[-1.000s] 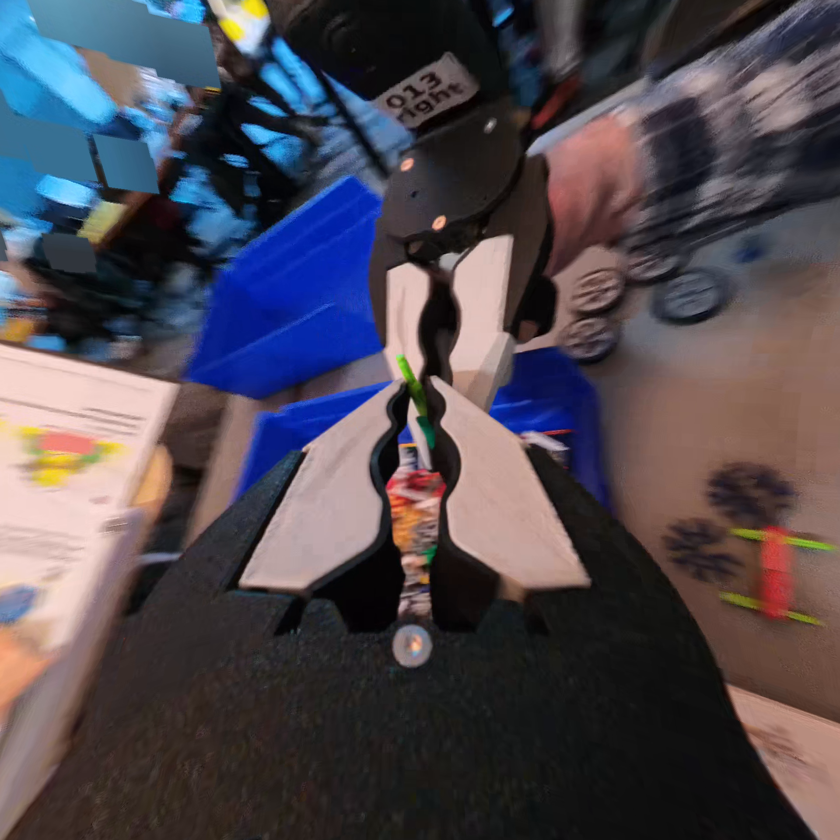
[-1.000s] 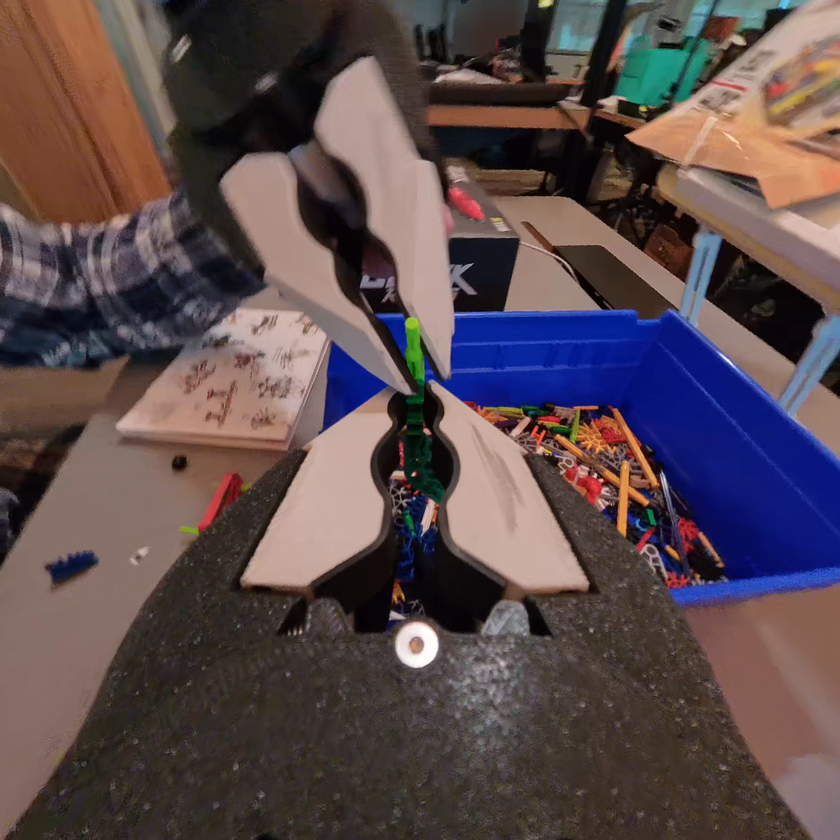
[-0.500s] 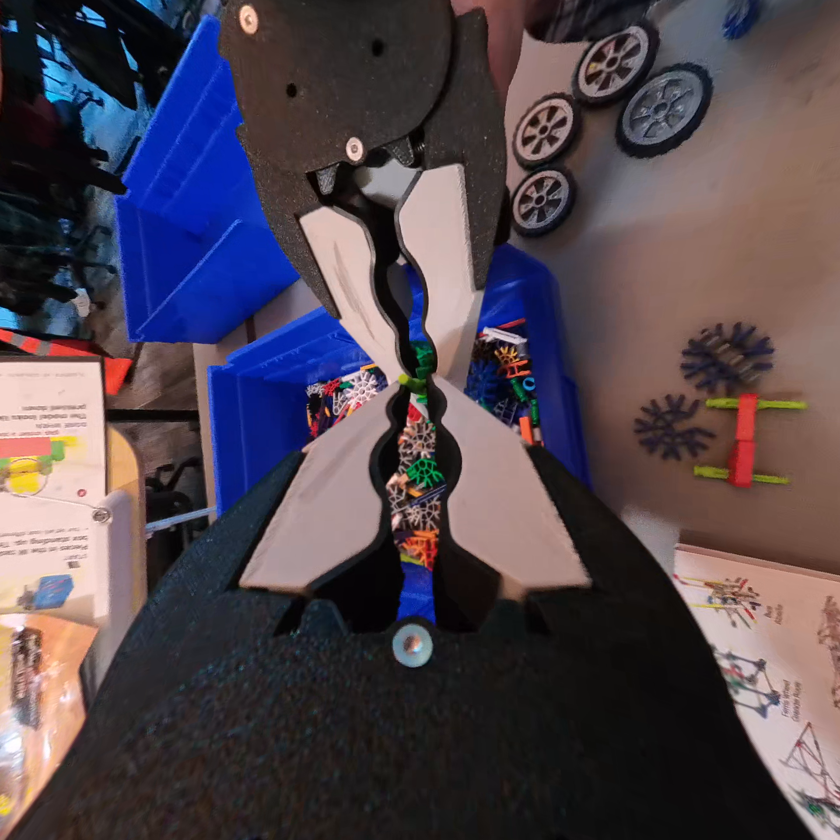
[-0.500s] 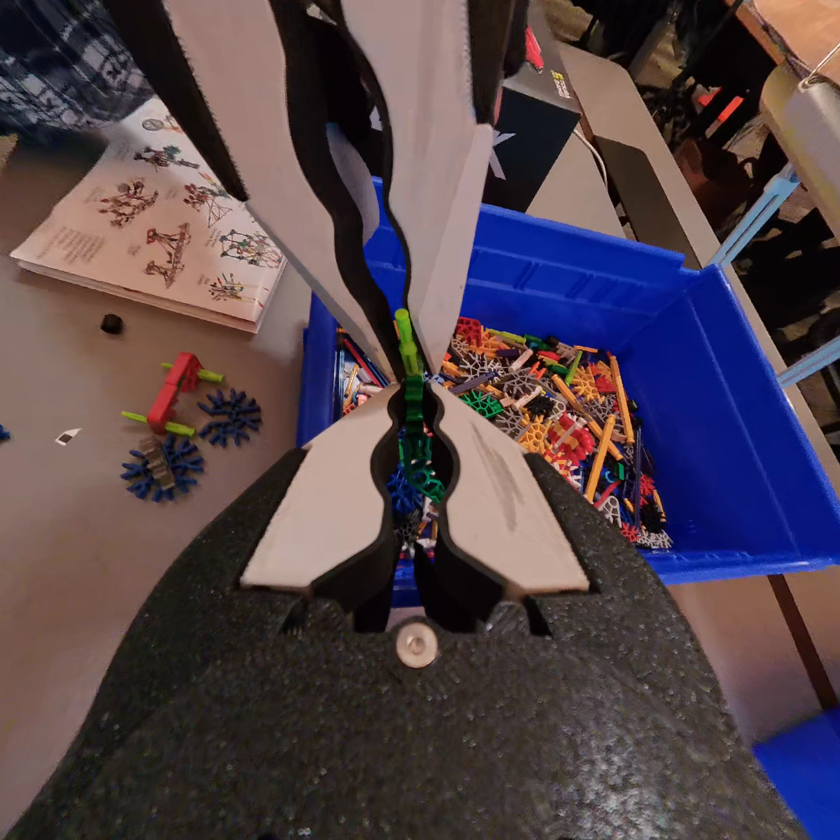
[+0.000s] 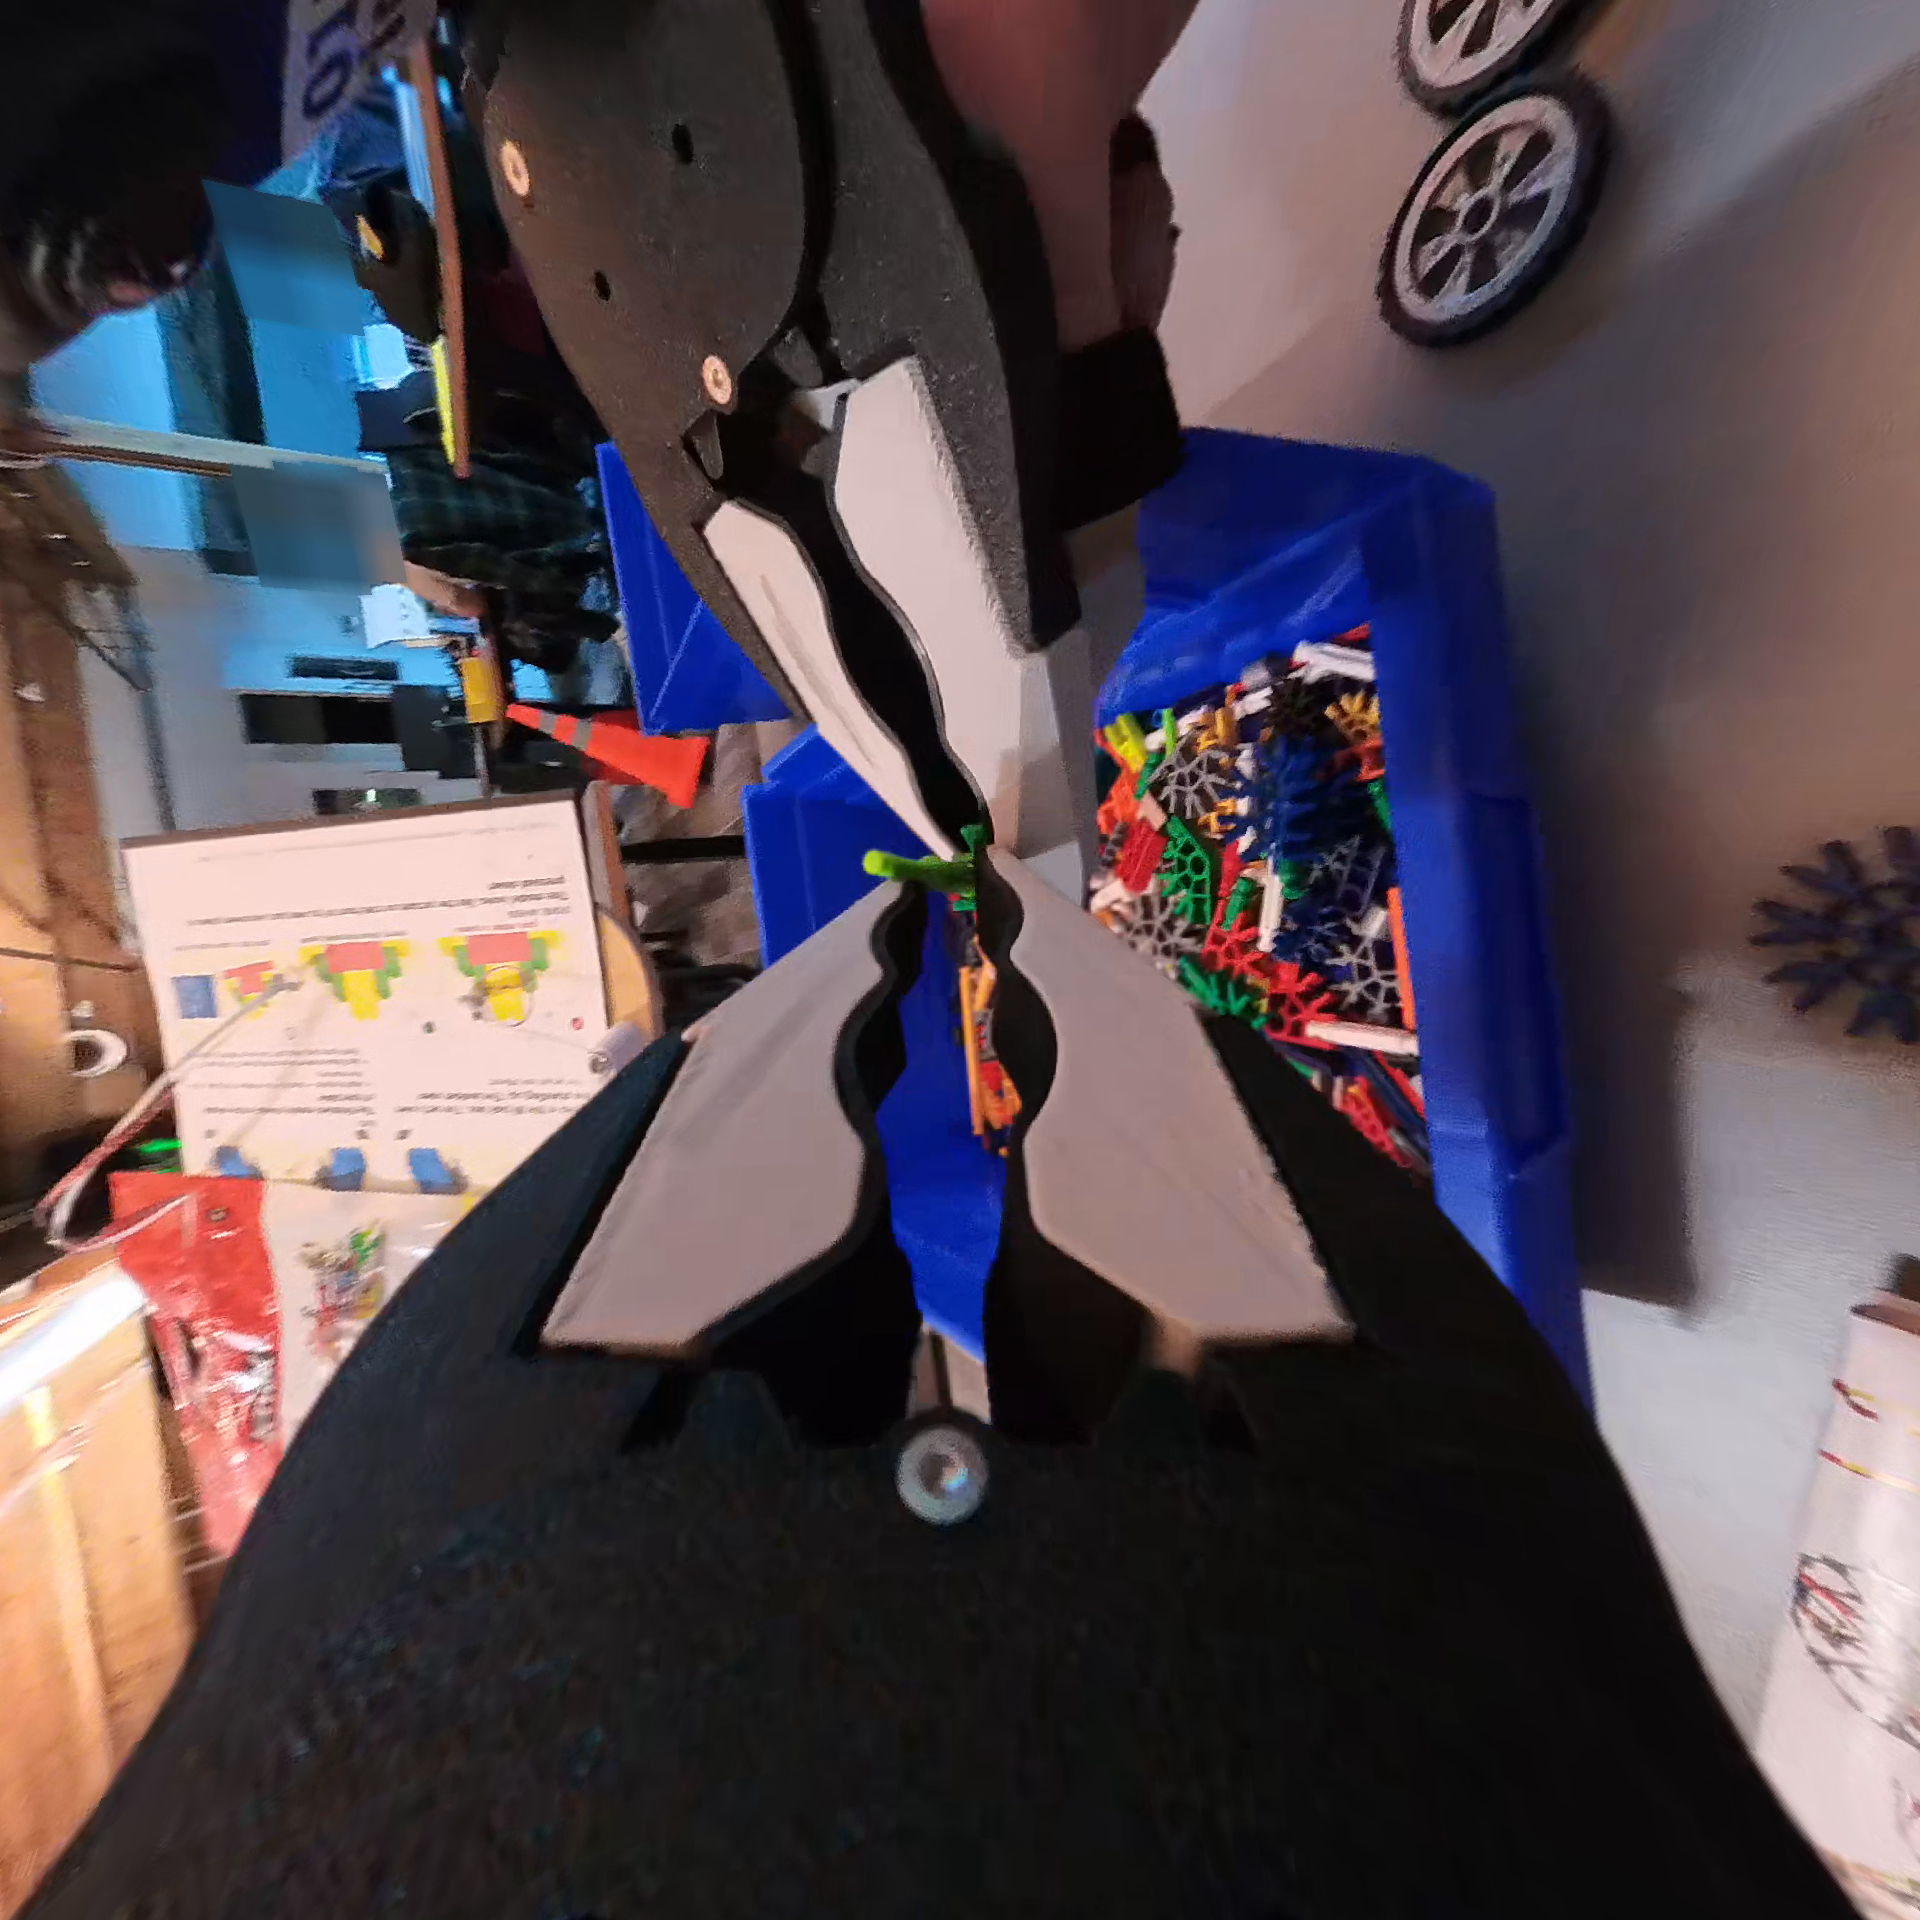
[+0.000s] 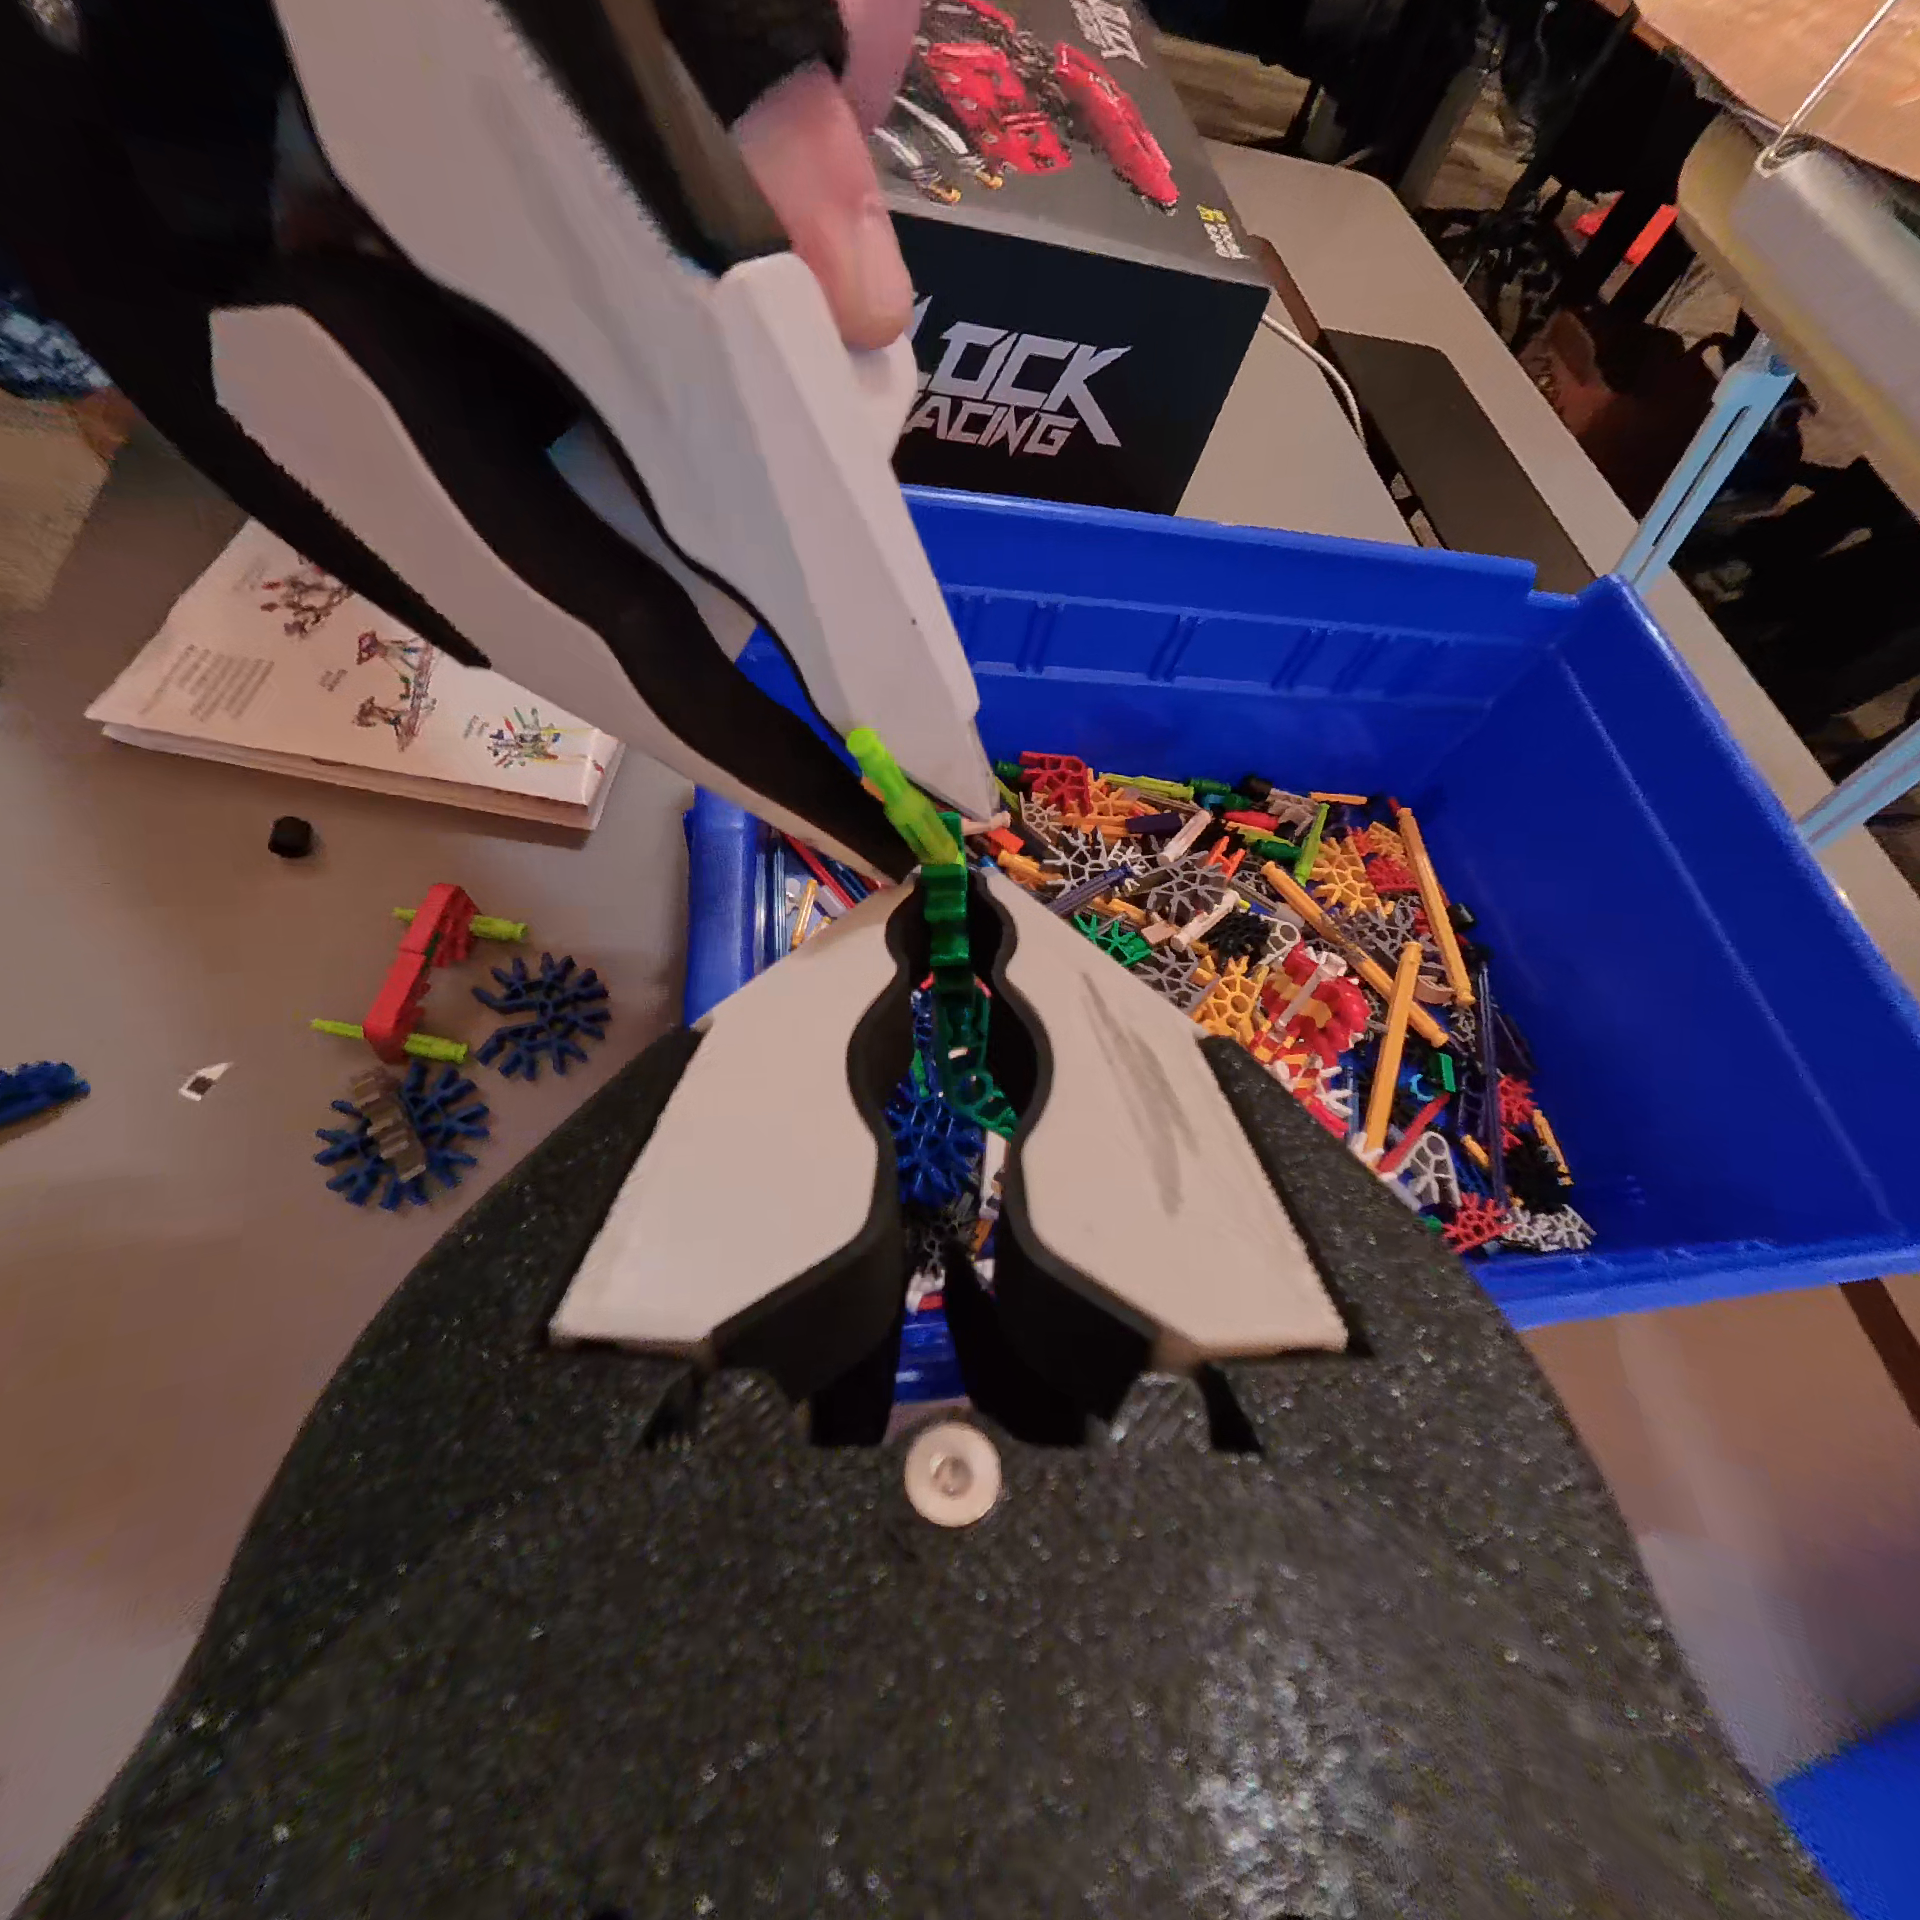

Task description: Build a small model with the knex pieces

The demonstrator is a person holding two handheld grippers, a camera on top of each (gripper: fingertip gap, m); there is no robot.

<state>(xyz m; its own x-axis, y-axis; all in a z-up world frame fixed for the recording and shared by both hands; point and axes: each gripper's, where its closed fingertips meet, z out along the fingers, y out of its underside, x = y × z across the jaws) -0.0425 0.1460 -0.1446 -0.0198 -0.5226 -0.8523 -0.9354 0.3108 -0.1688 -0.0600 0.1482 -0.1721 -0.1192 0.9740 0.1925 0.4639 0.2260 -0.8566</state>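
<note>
The two grippers met tip to tip above the blue bin (image 6: 1714, 935) of mixed construction-toy pieces. The right gripper (image 6: 951, 883) had its fingers clamped on a dark green connector (image 6: 945, 914), which stood up between its tips. The left gripper (image 5: 961, 883) was closed on a lime rod (image 6: 899, 800), seen from the right wrist view to slant up and to the left from the connector's top. Rod and connector touched where they met; whether the rod was fully seated in the connector could not be told, since the fingertips hid the joint. On the grey table (image 6: 208, 1299) left of the bin lay a small assembly (image 6: 421, 971) of red connectors crossed by two lime rods, just beside two blue snowflake-shaped pieces (image 6: 545, 1013), one of them bearing a grey part. A booklet (image 6: 343, 696) of diagrams lay farther back, and a dark box (image 6: 1070, 343) stood behind the bin. Three wheels showed at the top right of the left wrist view (image 5: 1486, 223), well apart from the bin.
</note>
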